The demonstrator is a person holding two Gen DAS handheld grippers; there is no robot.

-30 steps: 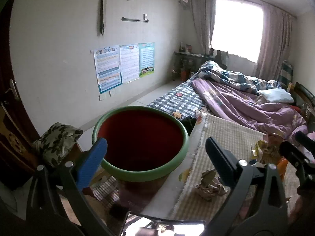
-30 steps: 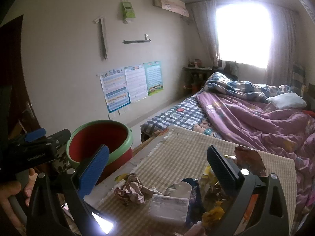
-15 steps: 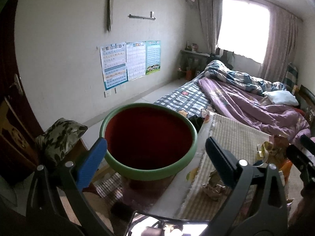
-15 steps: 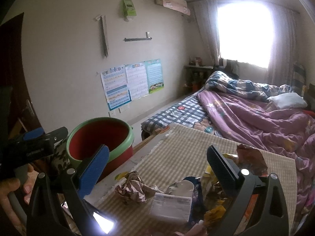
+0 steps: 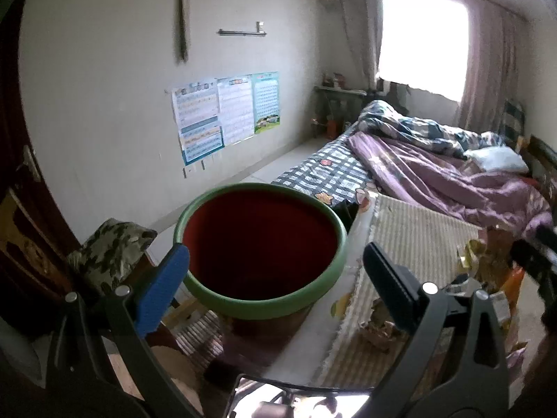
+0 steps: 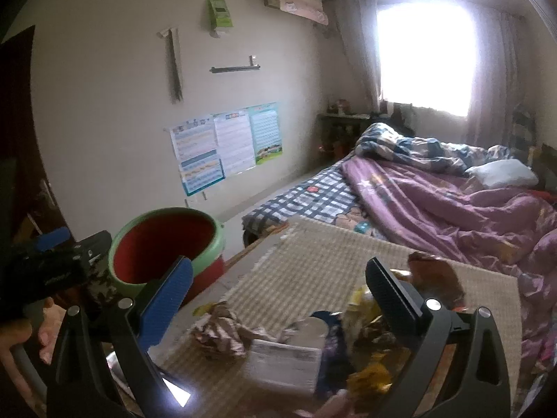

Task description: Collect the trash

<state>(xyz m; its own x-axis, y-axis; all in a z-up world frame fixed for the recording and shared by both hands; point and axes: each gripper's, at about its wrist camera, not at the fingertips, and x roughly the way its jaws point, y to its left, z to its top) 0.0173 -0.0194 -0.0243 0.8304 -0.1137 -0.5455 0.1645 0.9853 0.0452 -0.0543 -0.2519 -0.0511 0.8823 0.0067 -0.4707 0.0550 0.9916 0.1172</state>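
Left gripper [image 5: 275,271], low centre of the left wrist view: fingers spread wide, nothing between them, blue pad at lower left, black pad at lower right. Framed in that gap, the red bin [image 5: 261,247] with its green rim, mouth open and unobstructed, dark inside; contents not discernible. Just right of the bin, the near edge of a table [image 5: 313,334], with a checked beige mat [image 5: 417,237] laid over it, frayed fringe along the mat's left border.

Right gripper [image 6: 278,289], low centre of the right wrist view: likewise spread apart and empty, hovering over the trash pile [image 6: 313,345] at the bottom of the frame. In the pile: a crumpled brown-and-white wrapper [image 6: 219,331] at lower left, a flat white printed packet [image 6: 282,365] beside it, its print too blurred to read, dark blue and yellow wrappers to the right, a brown foil piece [image 6: 435,278] farther back. Bare mat open beyond the pile toward the far table edge.

At far left of the same view, a hand [image 6: 21,334] on the other tool's handle, faint lettering on its black body, possibly a maker's name, unreadable.

Farther off, a bed with a purple quilt [image 6: 435,209] at right, three wall charts [image 6: 226,146] mid-left, bright window [image 6: 424,55] upper right.
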